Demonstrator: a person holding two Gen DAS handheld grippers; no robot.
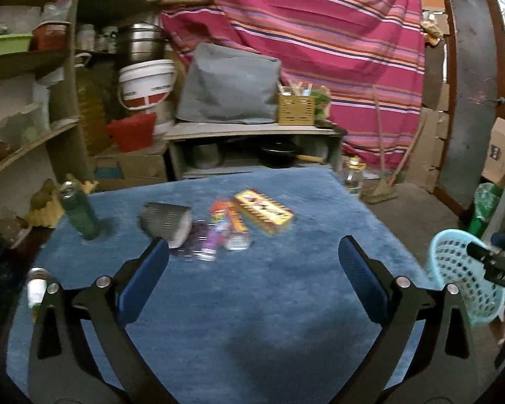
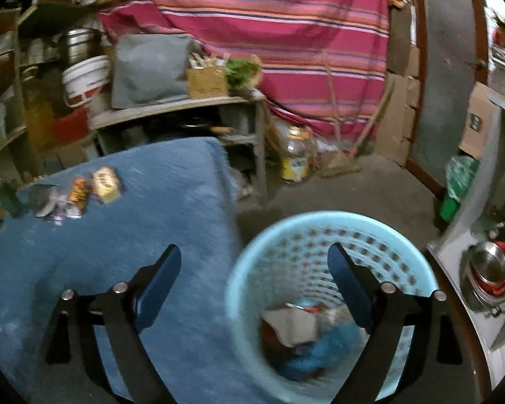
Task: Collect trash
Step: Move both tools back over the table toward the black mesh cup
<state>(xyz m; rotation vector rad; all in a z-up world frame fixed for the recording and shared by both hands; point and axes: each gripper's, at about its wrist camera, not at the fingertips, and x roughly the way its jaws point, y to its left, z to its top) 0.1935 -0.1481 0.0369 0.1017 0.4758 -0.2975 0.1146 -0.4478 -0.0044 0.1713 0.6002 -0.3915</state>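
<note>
Several pieces of trash lie together on the blue table (image 1: 252, 303): a yellow box (image 1: 264, 212), an orange wrapper (image 1: 234, 219), a purple wrapper (image 1: 208, 245) and a grey ribbed cup on its side (image 1: 166, 224). My left gripper (image 1: 252, 259) stands open just short of them, nothing between its fingers. A light blue perforated basket (image 2: 320, 235) sits at the table's right edge with wrappers and paper in its bottom (image 2: 296, 326). My right gripper (image 2: 254, 264) hangs open over the basket's near rim, empty. The same trash (image 2: 80, 192) shows far left in the right wrist view.
A green bottle (image 1: 79, 212) stands at the table's left, a small jar (image 1: 37, 286) near its left edge. Shelves with pots and a white bucket (image 1: 146, 82) are behind. A counter with steel bowls (image 2: 488, 269) lies right of the basket. A plastic jug (image 2: 294, 158) stands on the floor.
</note>
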